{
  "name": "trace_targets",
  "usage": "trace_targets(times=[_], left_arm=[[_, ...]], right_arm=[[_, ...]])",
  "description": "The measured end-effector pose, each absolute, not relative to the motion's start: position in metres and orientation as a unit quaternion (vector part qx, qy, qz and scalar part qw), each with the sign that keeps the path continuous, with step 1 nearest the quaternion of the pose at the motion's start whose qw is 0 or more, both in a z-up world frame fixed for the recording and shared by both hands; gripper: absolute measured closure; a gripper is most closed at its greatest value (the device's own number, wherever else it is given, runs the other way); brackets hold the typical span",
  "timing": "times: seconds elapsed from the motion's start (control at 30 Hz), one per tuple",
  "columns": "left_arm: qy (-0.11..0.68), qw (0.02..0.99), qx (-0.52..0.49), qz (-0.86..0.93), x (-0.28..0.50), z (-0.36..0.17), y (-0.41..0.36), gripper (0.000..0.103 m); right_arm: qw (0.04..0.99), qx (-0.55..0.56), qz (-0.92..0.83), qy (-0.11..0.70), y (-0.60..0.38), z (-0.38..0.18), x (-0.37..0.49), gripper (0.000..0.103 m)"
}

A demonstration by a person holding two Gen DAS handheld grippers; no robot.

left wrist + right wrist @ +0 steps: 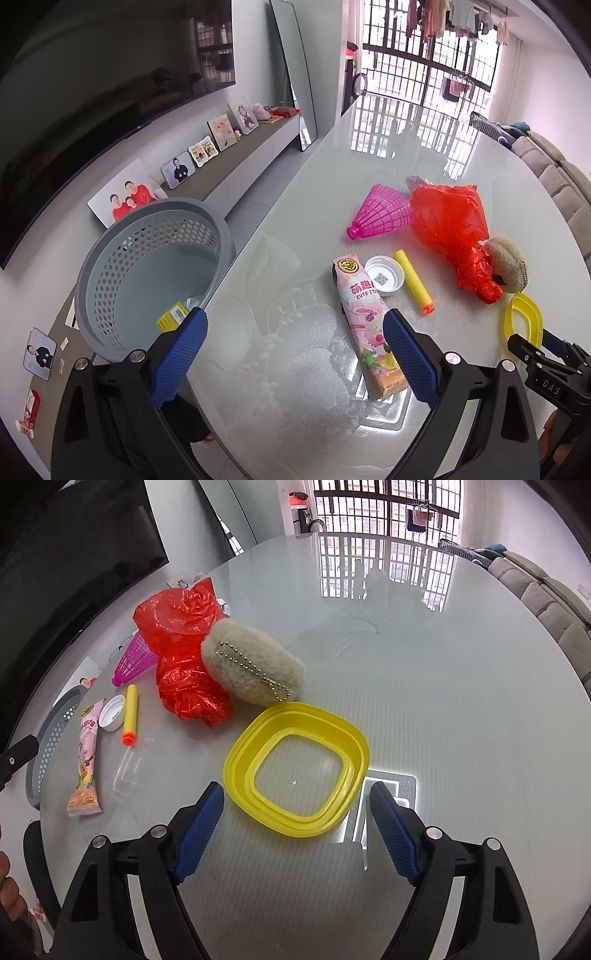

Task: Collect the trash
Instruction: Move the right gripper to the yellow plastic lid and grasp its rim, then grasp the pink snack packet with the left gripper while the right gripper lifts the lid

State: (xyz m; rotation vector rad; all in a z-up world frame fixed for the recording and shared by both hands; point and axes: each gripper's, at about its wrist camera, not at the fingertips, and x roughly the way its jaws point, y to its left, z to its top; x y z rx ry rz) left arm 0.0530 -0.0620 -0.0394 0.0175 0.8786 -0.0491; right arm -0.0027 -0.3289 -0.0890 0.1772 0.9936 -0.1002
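Left wrist view, from left to right: a grey perforated basket (147,273) stands just off the table (369,155) edge, with a yellow box (171,316) and some pale scraps at its bottom, partly hidden behind the left blue pad. On the glossy tabletop lie a pink snack wrapper (364,314), a white cap (384,275) touching it, a yellow foam dart (412,282) just beside the cap, a pink plastic shuttlecock cone (380,212), a crumpled red plastic bag (450,232) and a beige plush keychain (506,264) pressed against the bag. A yellow square rim (524,321) sits at the far right, cut off by the other tool's dark tip. Glare from the barred window washes over the far half of the table.

Left gripper (295,347) stands wide apart, its right pad overlapping the wrapper's lower end in the picture; whether it touches cannot be told, and nothing is pinched.

Right wrist view shows the same litter on the left: wrapper (85,755), cap (112,712), dart (130,720), red bag (181,653), with the cone mostly hidden behind the bag. The plush (255,664), with a bead chain across it, lies against the bag and near the yellow rim (295,764). Right gripper (295,827) is parted, straddling the rim's near edge without pressing on it.
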Motion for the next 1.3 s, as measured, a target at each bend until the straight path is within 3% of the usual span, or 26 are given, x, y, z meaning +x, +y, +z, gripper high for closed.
trace_targets(times=[0.63,1.3], left_arm=[[0.436,0.899,0.010,-0.031,0.053,-0.046,-0.067,0.006],[0.473,0.879,0.015,-0.060,0.064,-0.078,-0.102,0.006]], right_arm=[[0.883,0.038,-0.059,0.464,-0.319,-0.089,0.005,0.029],[0.901,0.094,-0.068,0.418,-0.352,-0.071,-0.041,0.029]])
